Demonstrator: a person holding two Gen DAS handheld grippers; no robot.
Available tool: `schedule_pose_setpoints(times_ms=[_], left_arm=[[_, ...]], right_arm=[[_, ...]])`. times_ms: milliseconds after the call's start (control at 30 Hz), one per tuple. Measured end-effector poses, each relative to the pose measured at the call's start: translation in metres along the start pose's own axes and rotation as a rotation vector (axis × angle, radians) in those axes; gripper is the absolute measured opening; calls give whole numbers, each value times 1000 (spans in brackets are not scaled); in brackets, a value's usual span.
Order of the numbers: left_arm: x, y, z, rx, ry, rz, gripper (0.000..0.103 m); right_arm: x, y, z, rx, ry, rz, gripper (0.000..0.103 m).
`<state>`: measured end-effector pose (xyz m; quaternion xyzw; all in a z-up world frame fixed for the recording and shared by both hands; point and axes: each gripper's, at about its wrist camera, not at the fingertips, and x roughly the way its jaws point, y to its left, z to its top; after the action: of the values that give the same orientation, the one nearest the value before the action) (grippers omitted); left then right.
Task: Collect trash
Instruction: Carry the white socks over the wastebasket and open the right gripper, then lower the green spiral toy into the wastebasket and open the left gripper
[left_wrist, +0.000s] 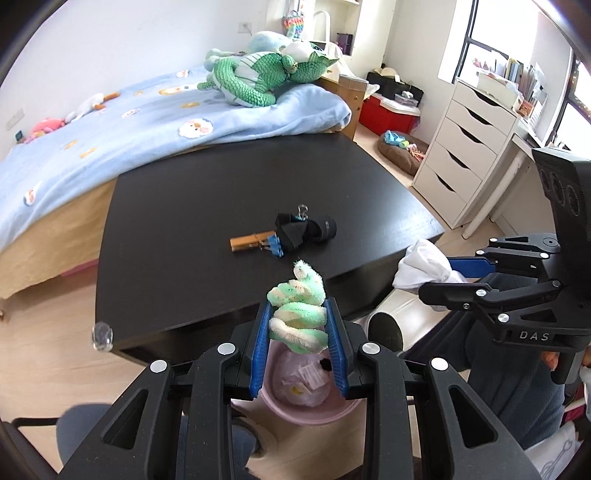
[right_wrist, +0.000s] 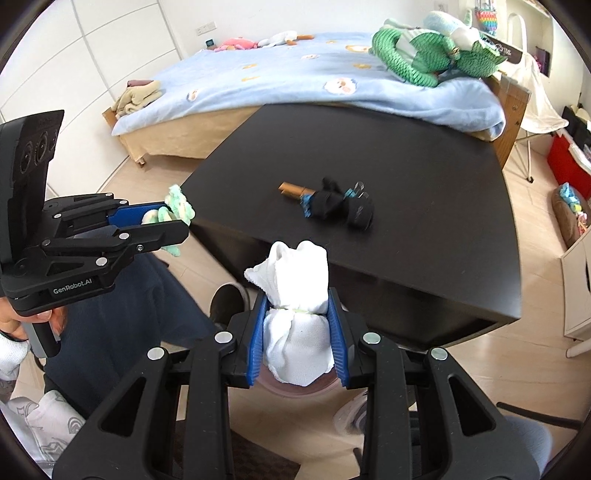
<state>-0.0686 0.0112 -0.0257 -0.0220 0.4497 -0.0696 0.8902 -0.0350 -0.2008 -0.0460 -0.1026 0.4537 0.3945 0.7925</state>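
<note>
Left gripper (left_wrist: 298, 334), clamped on a coiled fuzzy wire (left_wrist: 299, 314), hangs with the pink bin (left_wrist: 295, 408) directly beneath its fingertips.

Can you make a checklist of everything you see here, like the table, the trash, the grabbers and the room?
Surface: black rectangular table, mostly bare.
Job's things: green-and-white fuzzy twisted coil; white bundled cloth; pink round bin below, holding scraps.
Clutter: brown stick, blue clips and black wrap bundle on table.
Grippers: left hand-held gripper shut on coil; right hand-held gripper shut on cloth.
Cables: nothing seen.
Surroundings: blue-blanketed bed, white drawer unit.
</note>
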Motion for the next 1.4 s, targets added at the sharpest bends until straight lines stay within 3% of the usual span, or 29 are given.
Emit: schedule_pose_setpoints(times_ms=[167, 300, 367, 400, 500, 733, 1400], left_arm=[[-5, 4, -10, -13, 5, -5, 29], [-6, 10, -11, -26, 2, -2, 29], [-6, 12, -11, -27, 0, -1, 29], [-5, 12, -12, -27, 0, -2, 29], [-5, 11, -12, -22, -1, -2, 29], [-3, 6, -12, -8, 7, -14, 29], [6, -20, -11, 54, 34, -52, 29]], right_arm=[[9, 5, -5, -1, 25, 22, 31], [12, 8, -3, -10, 28, 31, 37], [13, 8, -2, -8, 26, 27, 57], [12, 7, -2, -4, 21, 24, 73], [12, 4, -2, 14, 15, 18, 87], [9, -4, -4, 48, 6, -10, 94], [-10, -25, -13, 108, -27, -74, 98]])
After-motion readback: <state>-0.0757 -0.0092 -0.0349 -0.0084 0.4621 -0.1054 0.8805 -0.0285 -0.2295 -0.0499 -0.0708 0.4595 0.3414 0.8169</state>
